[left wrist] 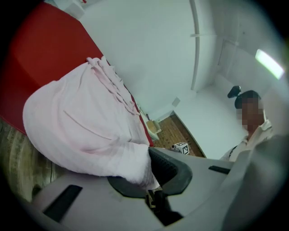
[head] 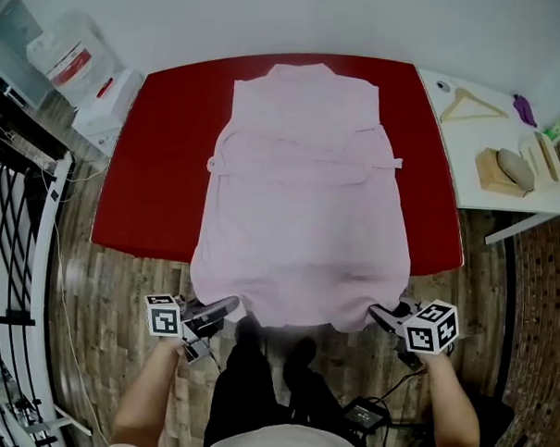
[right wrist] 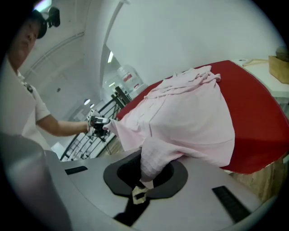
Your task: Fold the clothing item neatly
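Head view: the pink garment point(head: 304, 200) lies spread on the red table point(head: 157, 166), its hem hanging over the table's near edge. Left gripper view: the left gripper point(left wrist: 151, 182) is clenched on one hem corner. Right gripper view: the right gripper point(right wrist: 146, 176) pinches the other corner.

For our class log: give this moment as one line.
robe: spread on red table, hem overhanging | left gripper: shut on hem corner | right gripper: shut on other corner

head view looks steeply down; 2 gripper views, low and close, share the pink garment point(left wrist: 81, 122)
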Demonstrator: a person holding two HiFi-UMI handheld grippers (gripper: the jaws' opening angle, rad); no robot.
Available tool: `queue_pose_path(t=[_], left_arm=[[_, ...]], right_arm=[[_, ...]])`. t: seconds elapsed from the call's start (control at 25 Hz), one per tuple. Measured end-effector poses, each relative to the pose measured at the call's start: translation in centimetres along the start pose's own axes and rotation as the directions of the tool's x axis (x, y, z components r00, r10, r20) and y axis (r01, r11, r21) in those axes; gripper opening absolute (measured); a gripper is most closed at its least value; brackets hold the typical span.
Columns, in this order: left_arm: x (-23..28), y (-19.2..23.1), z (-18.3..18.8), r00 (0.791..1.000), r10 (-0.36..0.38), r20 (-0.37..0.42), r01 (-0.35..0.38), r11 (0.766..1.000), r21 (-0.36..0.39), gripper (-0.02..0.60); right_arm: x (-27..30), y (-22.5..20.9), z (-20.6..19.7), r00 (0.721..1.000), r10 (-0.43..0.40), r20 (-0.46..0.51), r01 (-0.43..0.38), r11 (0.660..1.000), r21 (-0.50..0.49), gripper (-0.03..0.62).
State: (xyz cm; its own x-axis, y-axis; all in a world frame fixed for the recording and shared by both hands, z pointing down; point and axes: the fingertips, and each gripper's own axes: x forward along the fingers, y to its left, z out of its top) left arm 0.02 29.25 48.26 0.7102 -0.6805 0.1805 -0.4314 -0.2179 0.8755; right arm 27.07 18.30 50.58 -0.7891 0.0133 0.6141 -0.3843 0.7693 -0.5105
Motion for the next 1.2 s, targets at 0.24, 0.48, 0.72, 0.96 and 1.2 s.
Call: queue_pose_path(t=[0.24,0.48,0.72,0.96,1.2], left_arm=[[-1.1,-5.1,4.0,0.997,-0.074,0.008,0.074,0.997,0.035,0.020],[-0.7,-9.3,7.1,0.989,-0.148,-0.002,0.148,0.985,0.088,0.020],[-0.8,-10.7,9.9,0.982,-0.190,0.008,0.188,0.977,0.103,0.020],[-1.1,-11.4,13.4,0.975,-0.213,0.058,0.206,0.973,0.108,0.020],[-0.3,-12.9,17.8,0.955,-0.292,0.039,0.286,0.950,0.123,0.020]], right_arm=[[-4.1,1.9,5.6,0.985,0.093,0.143,-0.103,0.993,0.063,0.021],[-5.7,3.1,9.7,0.975,0.120,0.186,-0.123,0.992,0.007,0.021],[-5.9,3.8,13.2,0.976,0.109,0.186,-0.105,0.994,-0.029,0.021],[-6.7,4.2,16.6,0.971,0.096,0.219,-0.084,0.995,-0.061,0.021],[-7.5,3.9,21.6,0.970,0.078,0.231,-0.065,0.996,-0.065,0.021]])
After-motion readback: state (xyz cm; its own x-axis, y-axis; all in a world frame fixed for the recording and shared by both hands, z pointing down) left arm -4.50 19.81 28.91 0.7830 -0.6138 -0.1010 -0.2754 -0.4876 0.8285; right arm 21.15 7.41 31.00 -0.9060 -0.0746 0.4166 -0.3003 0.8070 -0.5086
